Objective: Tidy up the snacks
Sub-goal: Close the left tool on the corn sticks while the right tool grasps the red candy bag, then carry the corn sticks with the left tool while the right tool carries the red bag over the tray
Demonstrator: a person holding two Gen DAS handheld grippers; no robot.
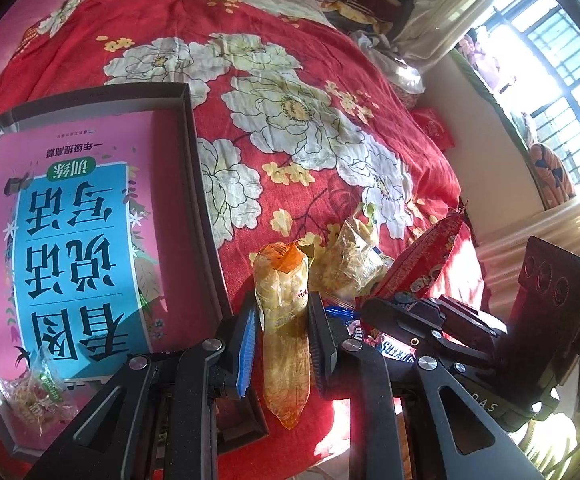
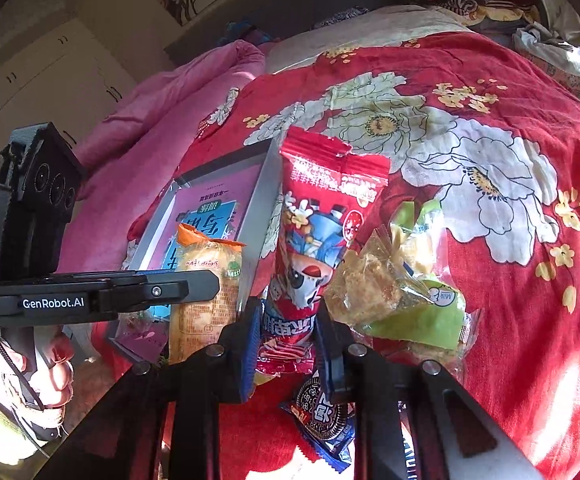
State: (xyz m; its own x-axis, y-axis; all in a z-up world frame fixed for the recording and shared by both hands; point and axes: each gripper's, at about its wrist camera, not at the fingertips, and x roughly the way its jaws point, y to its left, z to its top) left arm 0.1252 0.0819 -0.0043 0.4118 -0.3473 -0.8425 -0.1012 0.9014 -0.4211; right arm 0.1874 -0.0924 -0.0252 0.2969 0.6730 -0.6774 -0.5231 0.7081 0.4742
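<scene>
Left tool (image 1: 281,320) clamped on an upright orange-topped clear snack pack (image 1: 283,320), right tool (image 2: 287,344) pinching a red cartoon-printed snack bag (image 2: 318,220) by its lower end, both above the red floral bed (image 1: 330,92), shallow grey box (image 1: 193,152) at left, clear green-edged snack bag (image 2: 394,288) lying just right of the red one

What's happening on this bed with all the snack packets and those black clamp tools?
A person is sorting snacks with a handheld gripper in each hand. The left gripper is shut on an orange-topped clear snack pack, and the right gripper is shut on a red cartoon snack packet. To the side lies a shallow grey box holding a pink book and one small candy bag. More packets, including a green-wrapped pastry, remain on the red floral bedspread.
</scene>
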